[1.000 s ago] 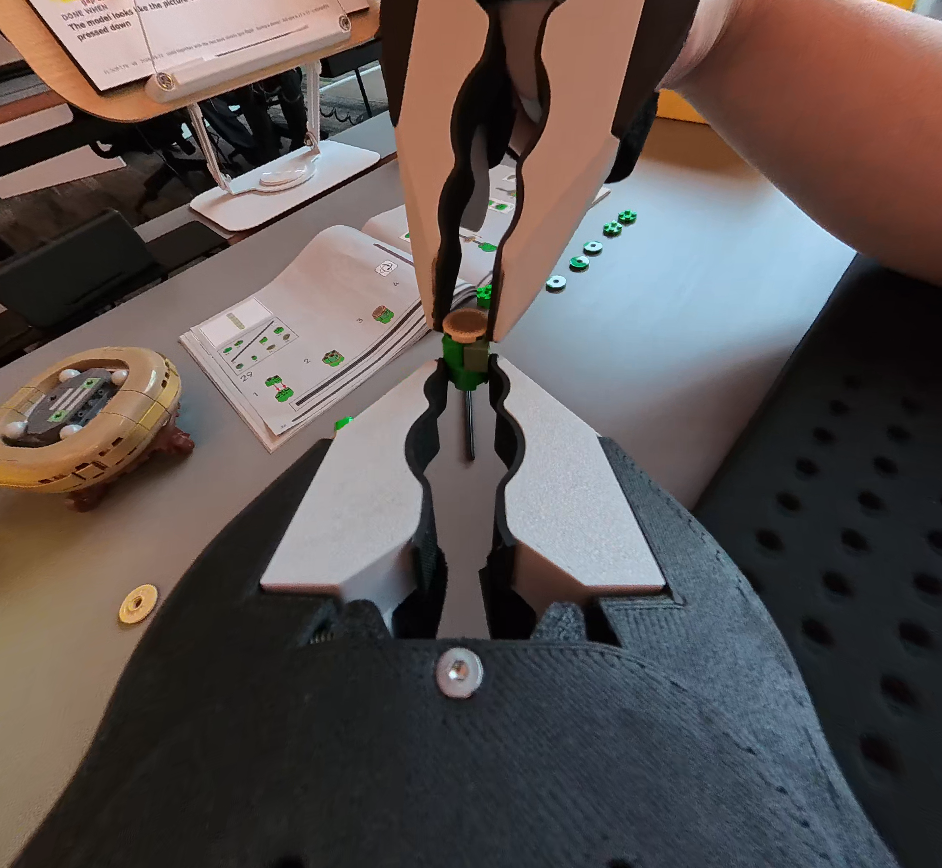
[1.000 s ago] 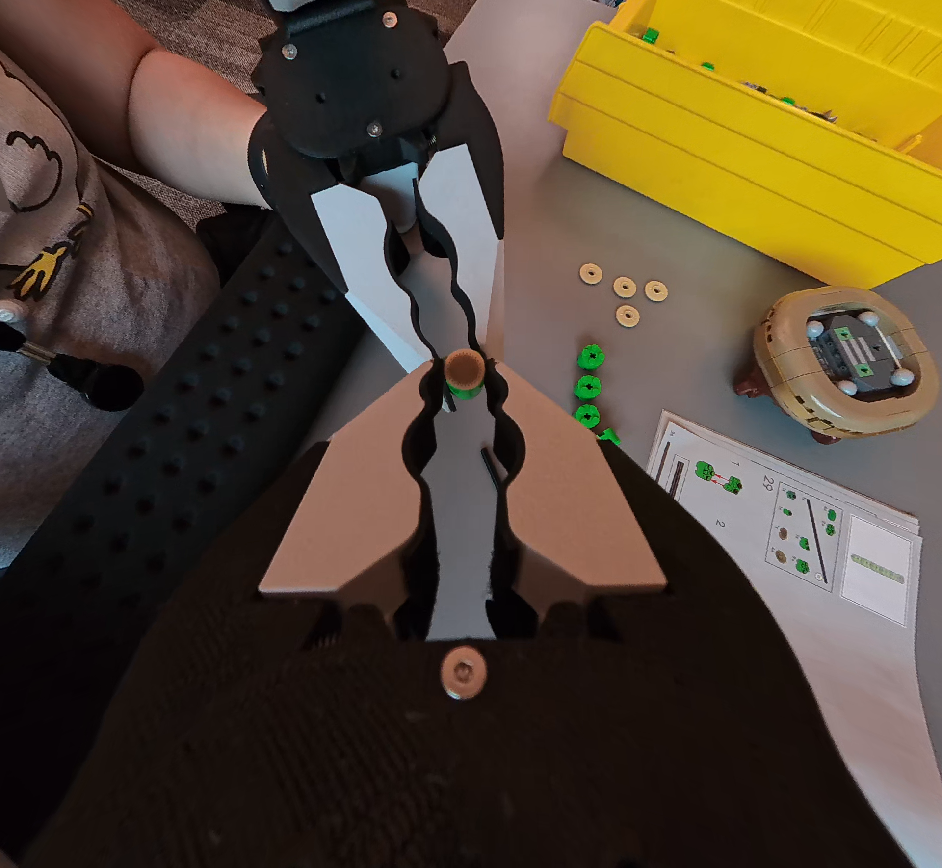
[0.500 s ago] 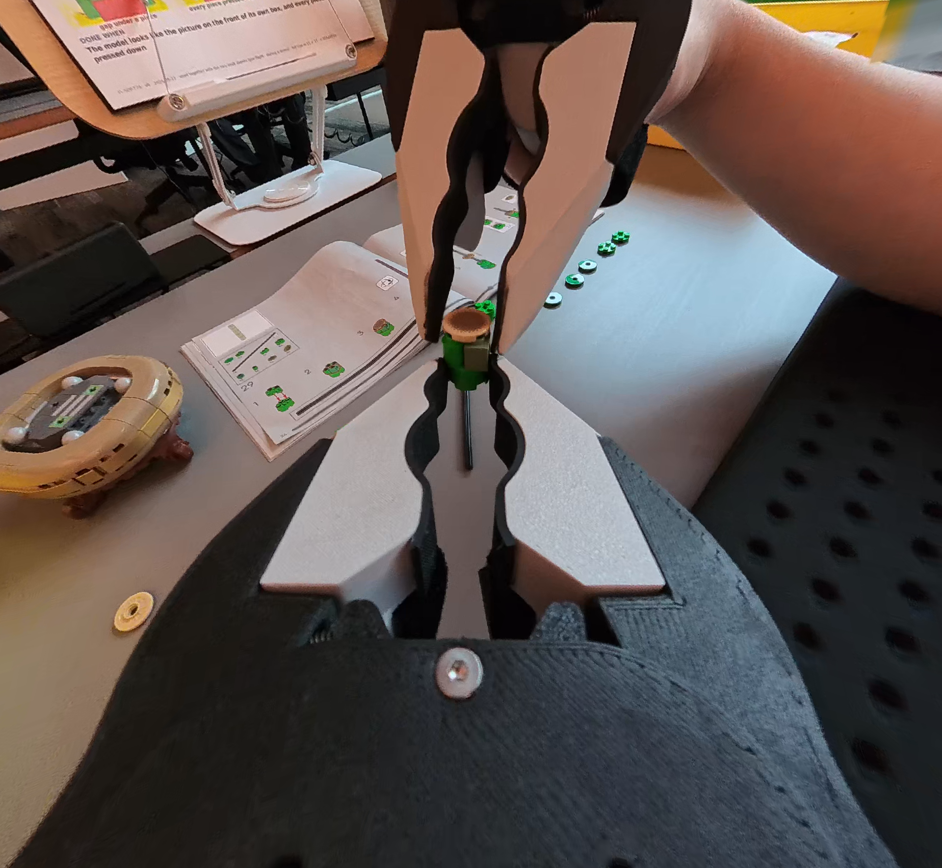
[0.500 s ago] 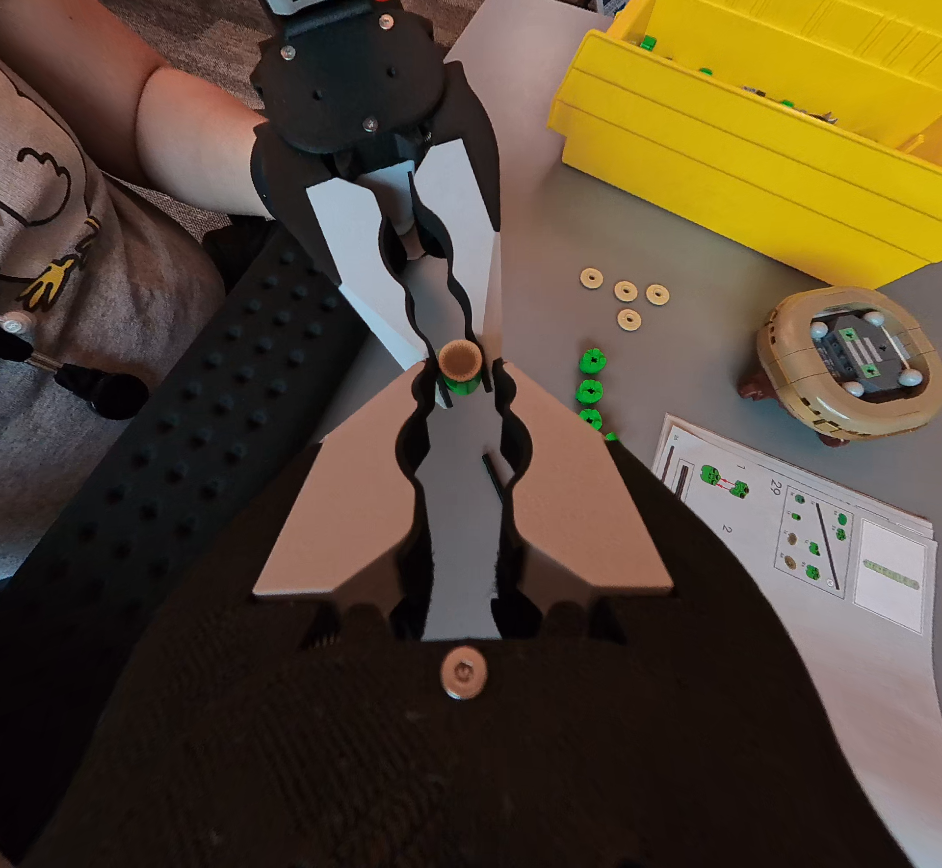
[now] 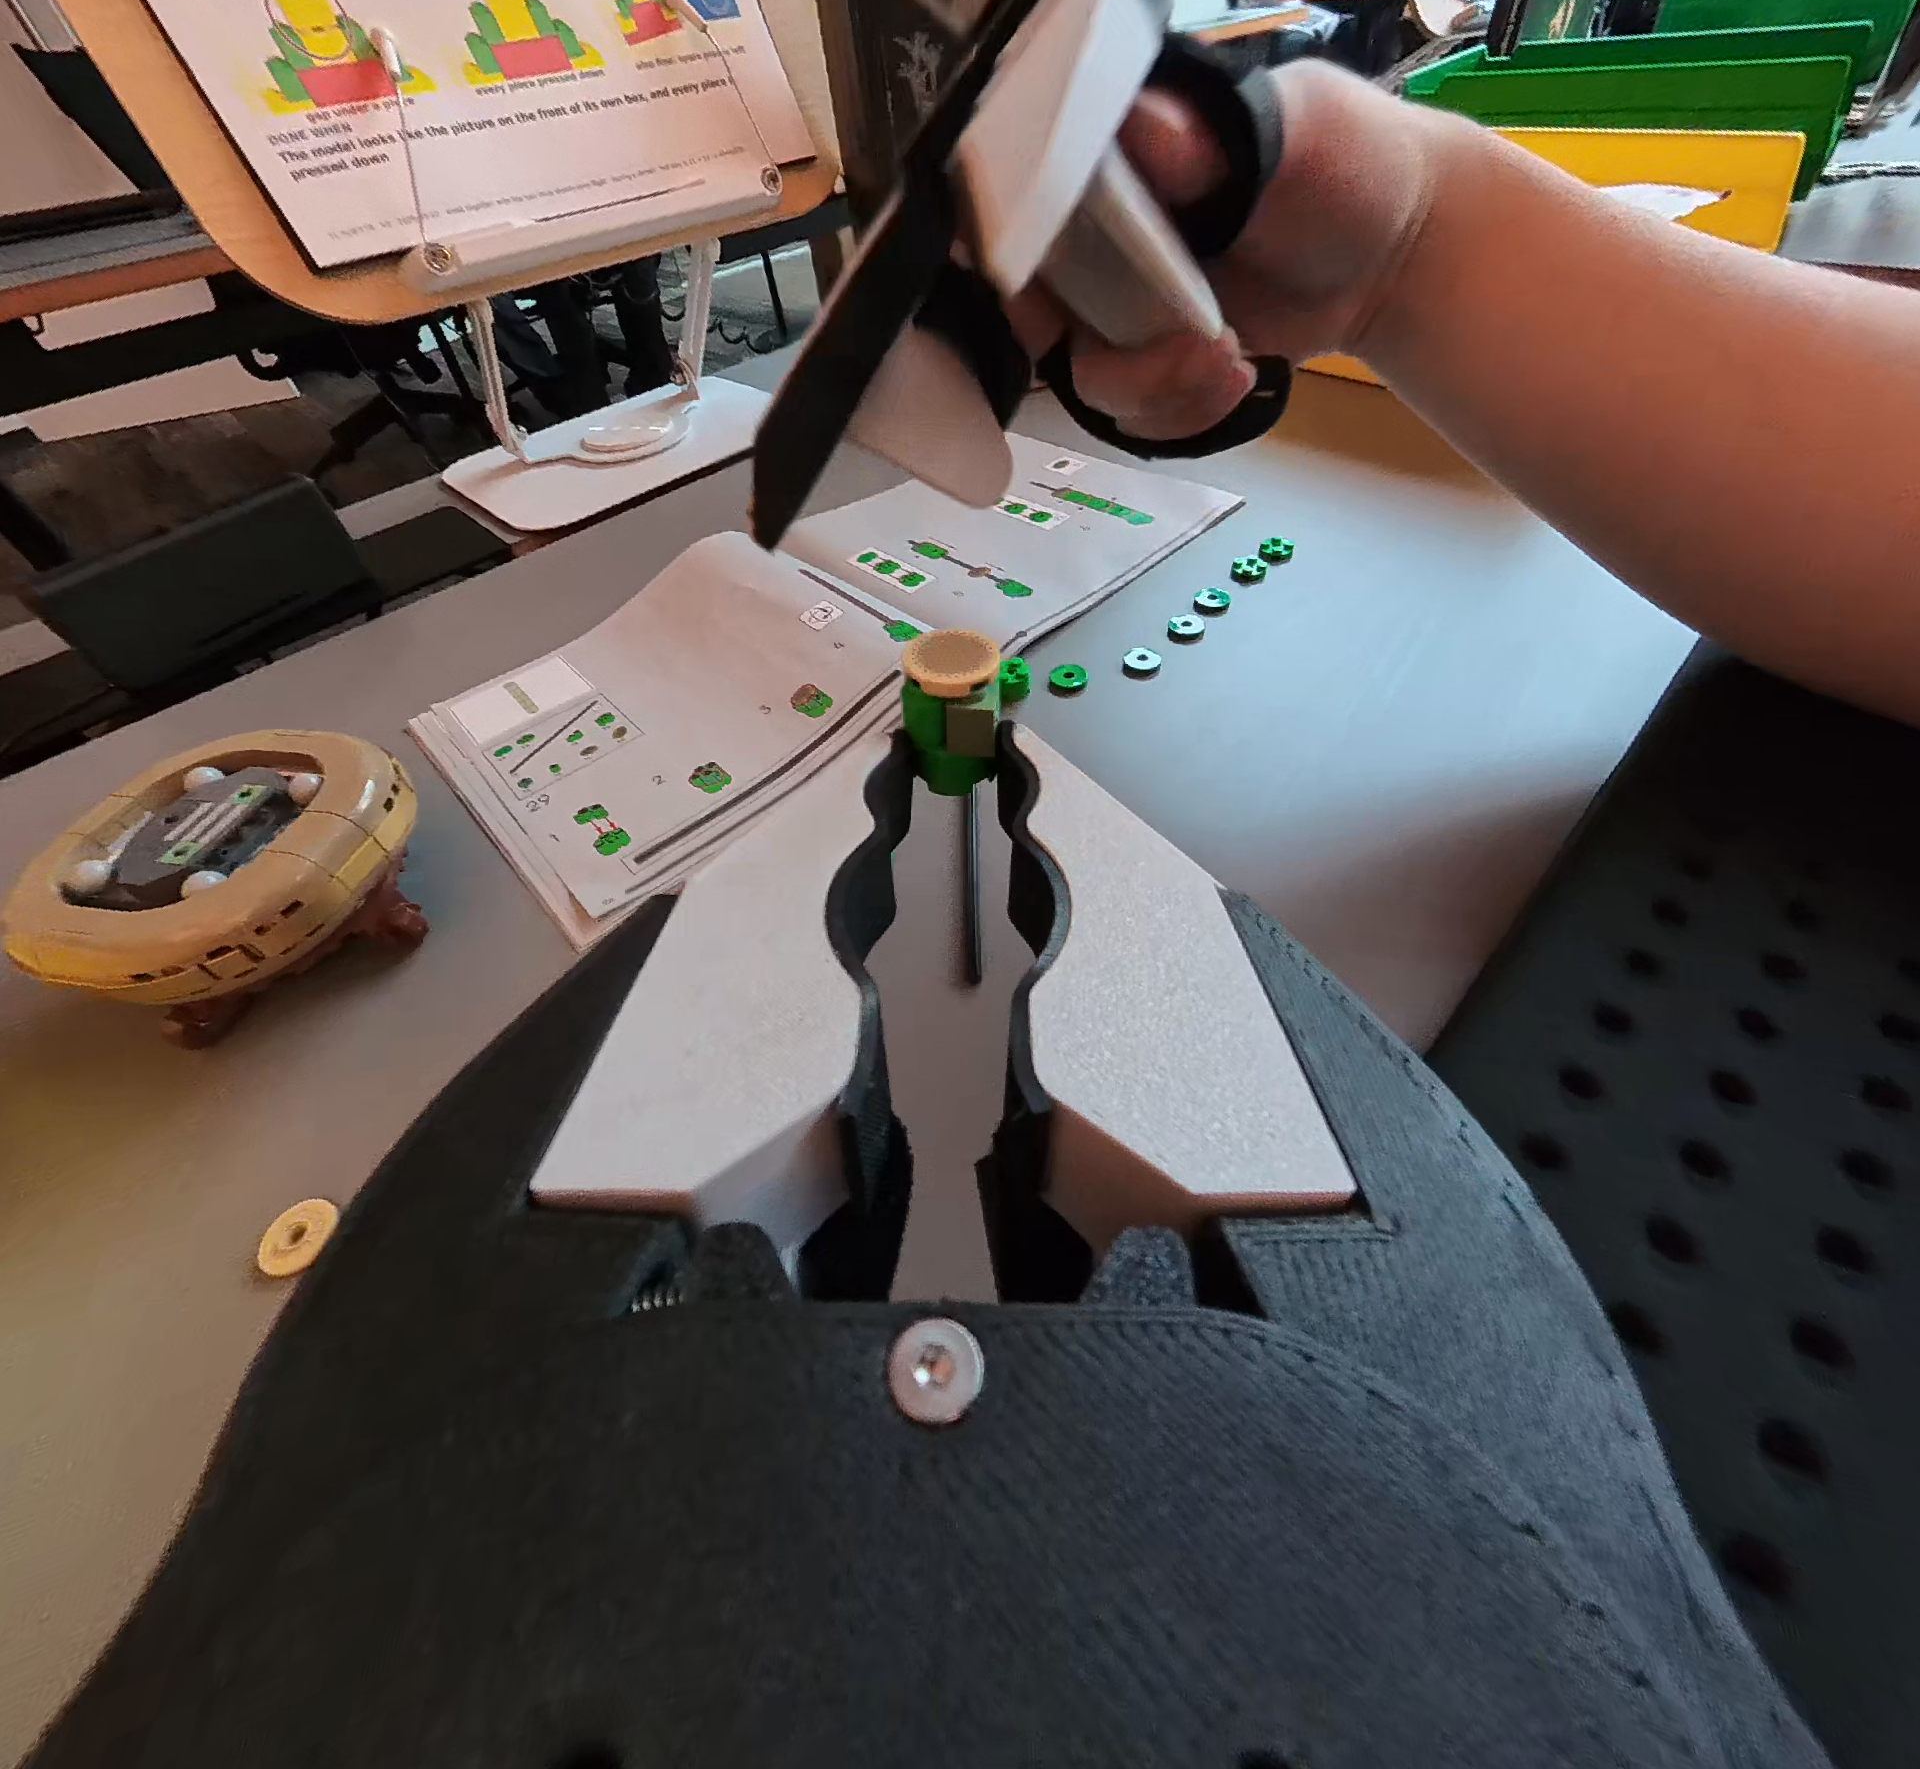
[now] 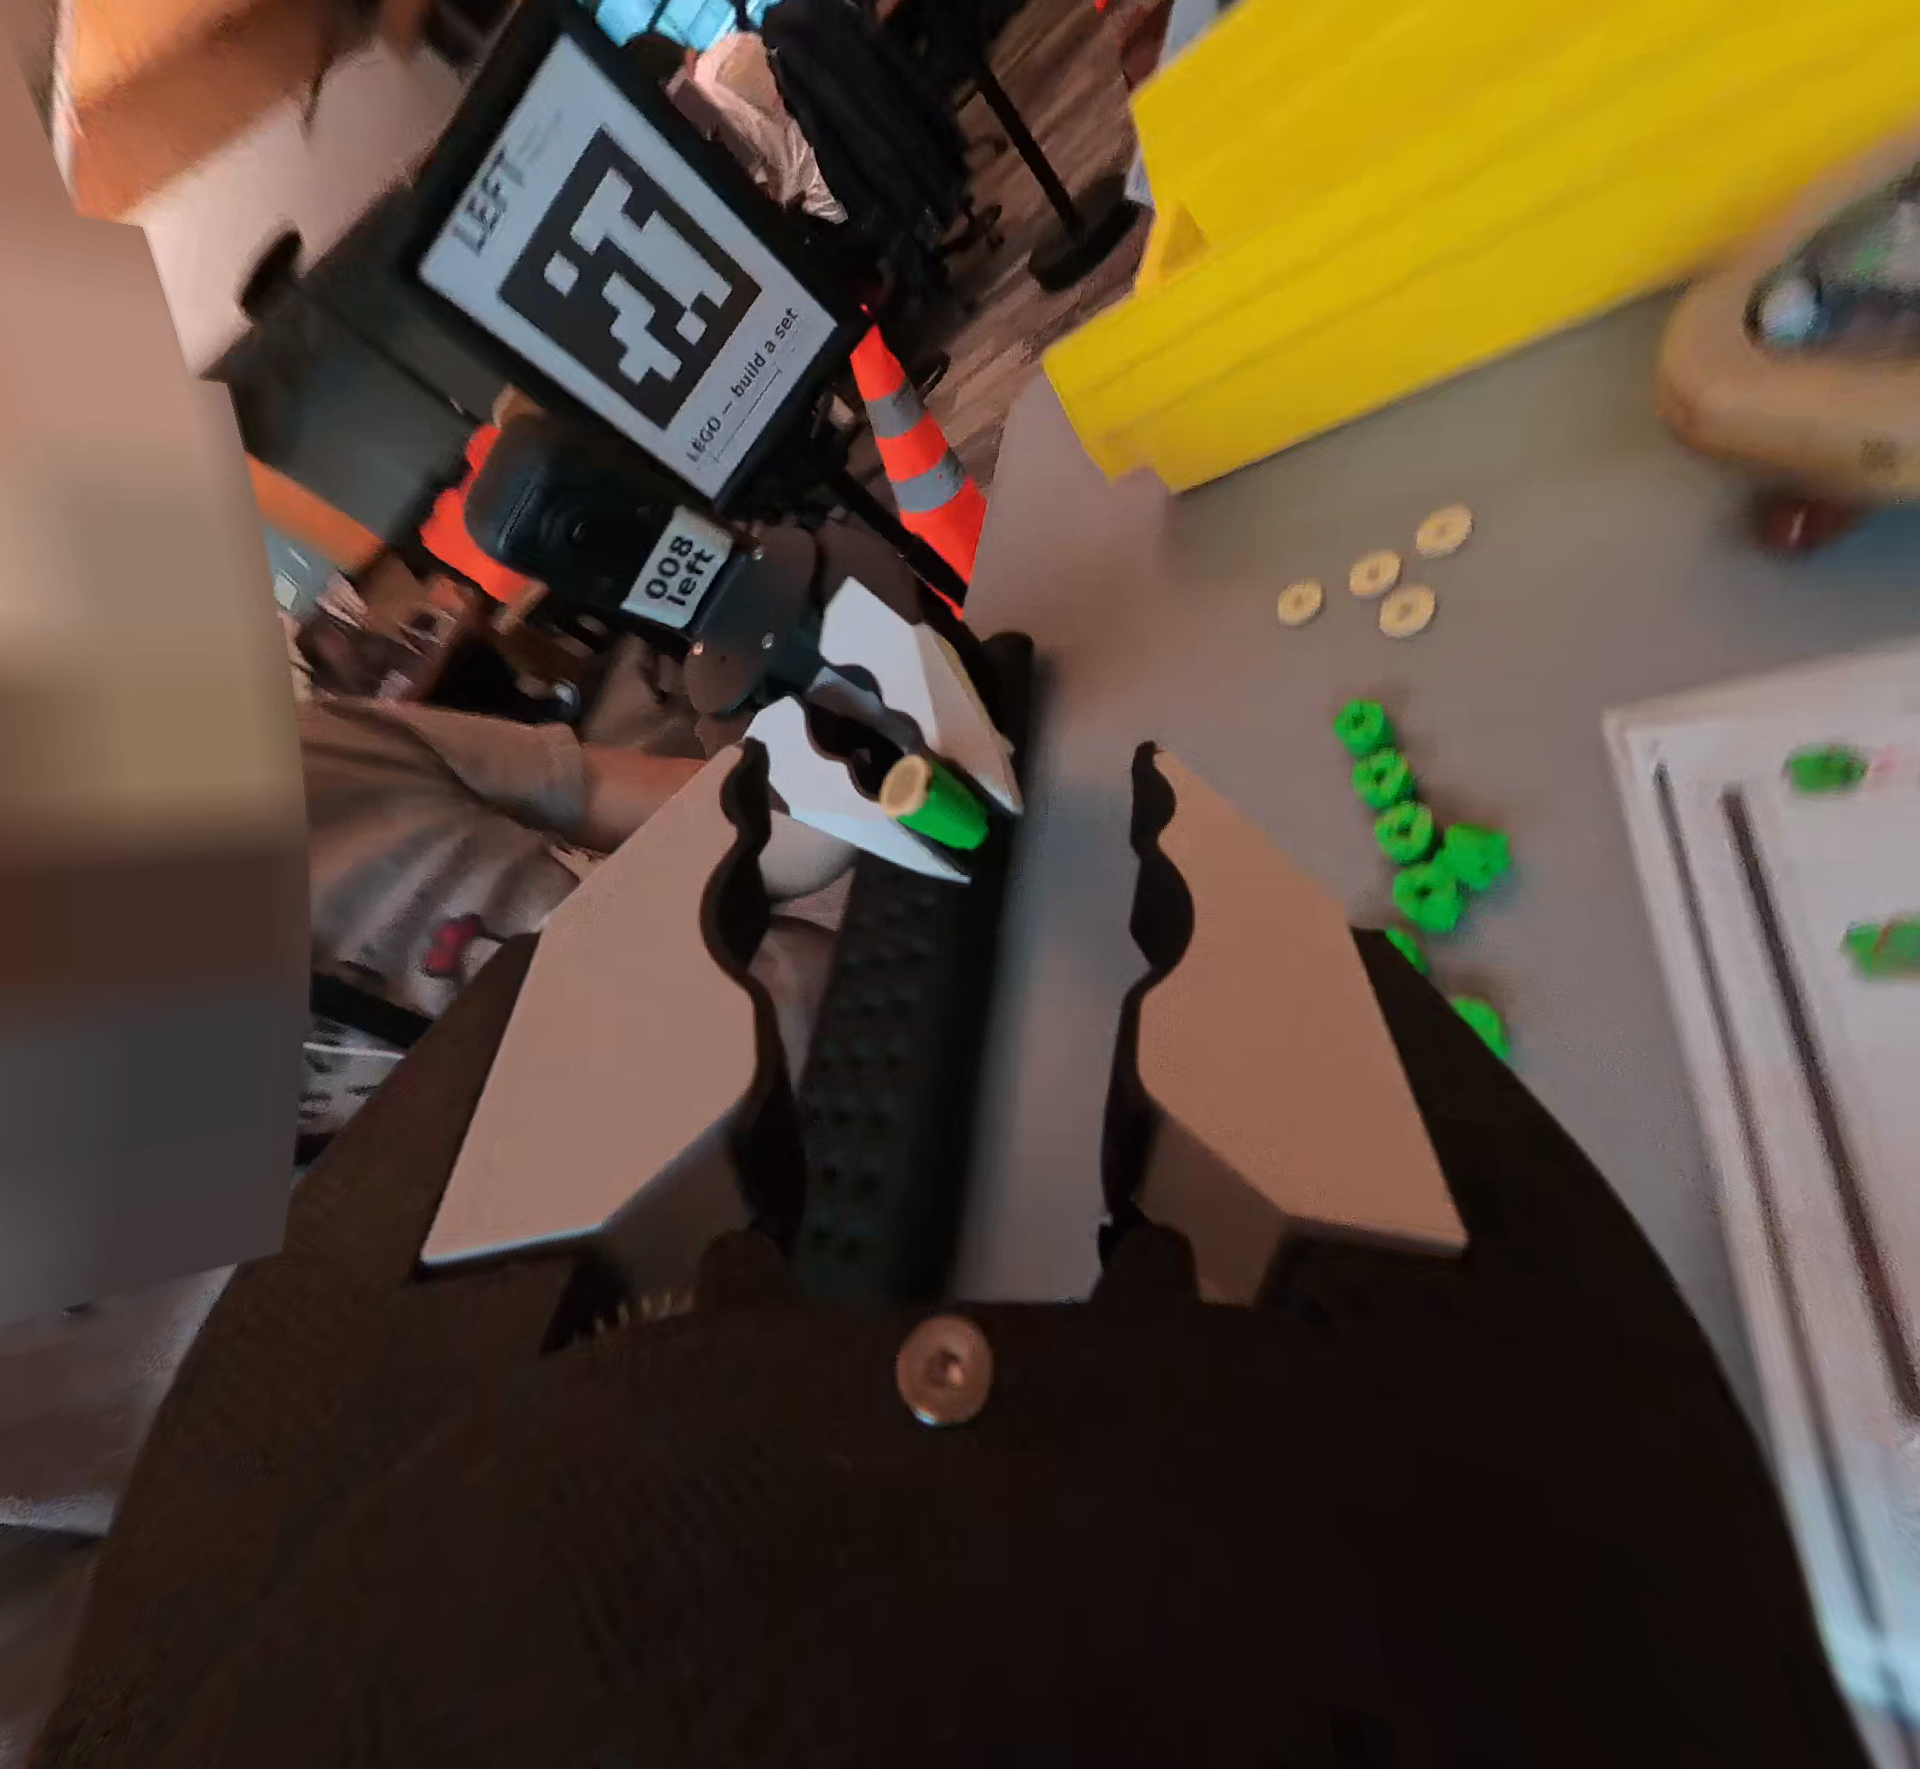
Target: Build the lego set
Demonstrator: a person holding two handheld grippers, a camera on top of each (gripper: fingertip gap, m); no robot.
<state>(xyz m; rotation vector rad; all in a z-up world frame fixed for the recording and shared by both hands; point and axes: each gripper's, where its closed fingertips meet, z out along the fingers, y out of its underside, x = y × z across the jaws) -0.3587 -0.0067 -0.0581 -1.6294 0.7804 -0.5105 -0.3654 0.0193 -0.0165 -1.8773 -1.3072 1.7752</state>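
My left gripper is shut on a small green lego stack with a tan round plate on top. A thin black axle hangs from the stack down between the fingers. My right gripper is open and empty, lifted above and behind the stack and tilted; it also shows blurred in the left wrist view. The right wrist view shows the left gripper holding the green stack over the table edge.
An open instruction booklet lies behind the stack. A row of green round pieces lies to the right, a tan round model to the left, a loose tan plate near it. A yellow bin, several tan plates and a black studded mat are in view. The tips of one gripper are about 5 cm away from the tips of the other.
My right gripper has opened, let go of the top of the stack and swung up and away. My left gripper still holds the stack in the same place.
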